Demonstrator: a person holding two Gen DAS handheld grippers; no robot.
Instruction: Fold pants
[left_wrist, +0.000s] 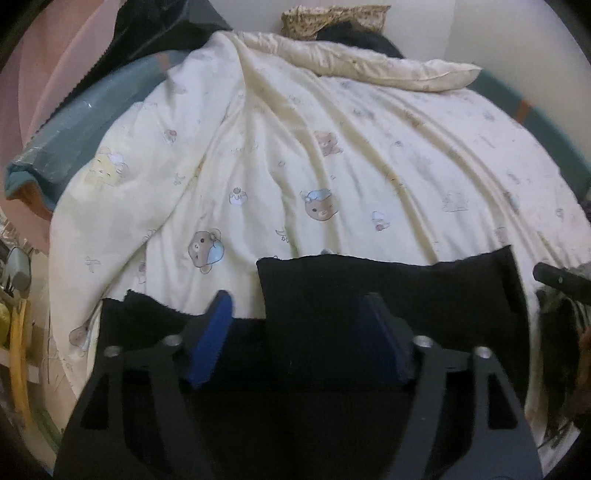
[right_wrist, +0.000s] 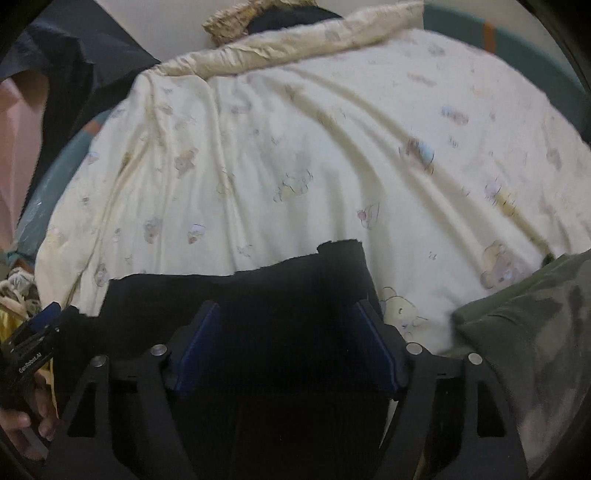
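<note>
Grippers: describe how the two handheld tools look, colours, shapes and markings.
The left gripper and right gripper match: black angular frames with cut-out slots, silver round bolt heads, and ridged blue fingers. White lettering, too blurred to read, marks the left gripper's body in the right wrist view.

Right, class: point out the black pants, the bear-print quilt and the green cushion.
Pants (left_wrist: 388, 291): left wrist view, on the folded top layer.
Quilt (left_wrist: 295, 147): left wrist view, on its creased middle.
Cushion (right_wrist: 528, 332): right wrist view, on its upper face.

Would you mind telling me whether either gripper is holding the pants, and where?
Neither: the left gripper and right gripper stand open above the black pants.
</note>
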